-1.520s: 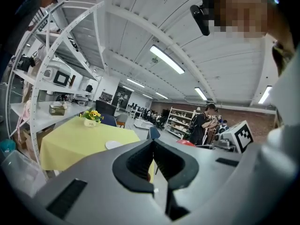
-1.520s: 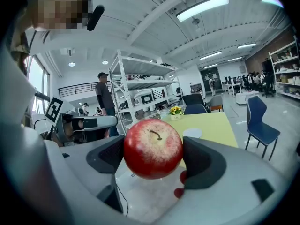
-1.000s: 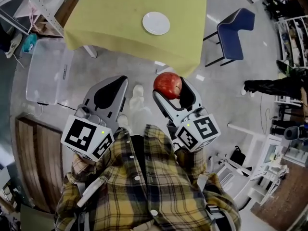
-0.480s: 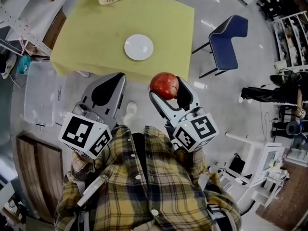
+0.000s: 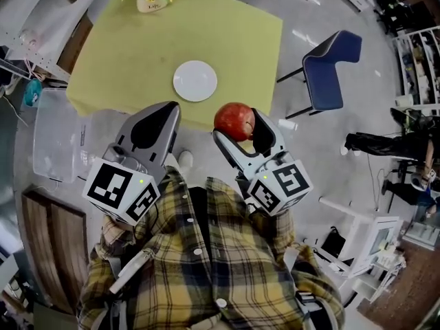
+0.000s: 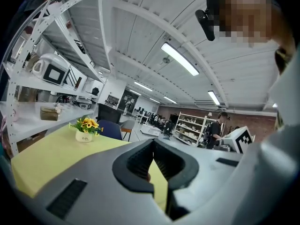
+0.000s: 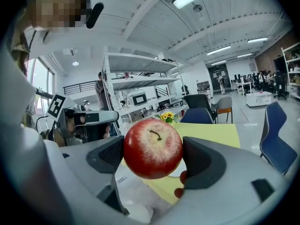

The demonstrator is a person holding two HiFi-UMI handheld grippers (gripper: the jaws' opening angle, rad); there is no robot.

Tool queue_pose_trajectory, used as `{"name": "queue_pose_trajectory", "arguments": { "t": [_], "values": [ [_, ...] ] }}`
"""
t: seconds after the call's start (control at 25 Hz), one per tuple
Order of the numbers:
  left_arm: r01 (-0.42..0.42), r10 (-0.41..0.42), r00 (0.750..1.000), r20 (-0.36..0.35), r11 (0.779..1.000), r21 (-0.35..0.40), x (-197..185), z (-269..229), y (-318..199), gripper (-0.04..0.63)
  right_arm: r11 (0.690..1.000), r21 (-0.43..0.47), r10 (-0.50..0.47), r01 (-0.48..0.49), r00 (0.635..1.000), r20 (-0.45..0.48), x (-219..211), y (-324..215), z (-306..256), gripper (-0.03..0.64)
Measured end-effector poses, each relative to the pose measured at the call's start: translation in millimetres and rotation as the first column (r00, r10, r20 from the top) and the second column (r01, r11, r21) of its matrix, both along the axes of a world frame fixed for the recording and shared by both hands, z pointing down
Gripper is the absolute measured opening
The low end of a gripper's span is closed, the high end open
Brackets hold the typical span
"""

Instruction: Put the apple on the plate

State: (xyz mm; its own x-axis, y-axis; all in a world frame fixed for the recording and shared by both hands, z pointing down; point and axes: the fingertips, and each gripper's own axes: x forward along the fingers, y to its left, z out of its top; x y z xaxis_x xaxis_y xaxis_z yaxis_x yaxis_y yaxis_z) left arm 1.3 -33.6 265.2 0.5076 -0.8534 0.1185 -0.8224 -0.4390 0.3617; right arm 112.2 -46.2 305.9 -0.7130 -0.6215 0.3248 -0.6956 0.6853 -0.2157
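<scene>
Transport step: apple (image 5: 234, 119) clamped between fingers of right gripper (image 5: 238, 125), aloft short of desk (image 5: 130, 47); left gripper (image 5: 165, 113) fingers pressed together, empty; next likely needing forward reach over plate (image 5: 195, 81), then gentle lowering.

A: What does the person wear?
B: A plaid shirt (image 5: 206, 260) in yellow, dark and white, with white buttons down its front.
A: And beyond the shirt's collar?
B: The left gripper (image 5: 170, 110) and right gripper (image 5: 238, 126), pale grey with black pads. Each has a white marker cube (image 5: 124, 191) printed with black squares.
</scene>
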Motion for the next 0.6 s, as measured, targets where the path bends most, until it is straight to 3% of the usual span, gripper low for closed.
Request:
{"name": "queue_pose_trajectory", "arguments": {
  "t": [0.24, 0.6],
  "values": [
    [-0.050, 0.050, 0.999, 0.005, 0.998, -0.031, -20, 14, -33, 0.008, 0.999, -0.023, 0.049, -0.049, 0.999, -0.001, -21, -29, 8, 0.371],
    [-0.169, 0.170, 0.984, 0.046, 0.985, -0.015, -54, 4, -102, 0.008, 0.987, -0.018, 0.158, -0.158, 0.987, 0.005, -59, -85, 0, 0.371]
  ]
}}
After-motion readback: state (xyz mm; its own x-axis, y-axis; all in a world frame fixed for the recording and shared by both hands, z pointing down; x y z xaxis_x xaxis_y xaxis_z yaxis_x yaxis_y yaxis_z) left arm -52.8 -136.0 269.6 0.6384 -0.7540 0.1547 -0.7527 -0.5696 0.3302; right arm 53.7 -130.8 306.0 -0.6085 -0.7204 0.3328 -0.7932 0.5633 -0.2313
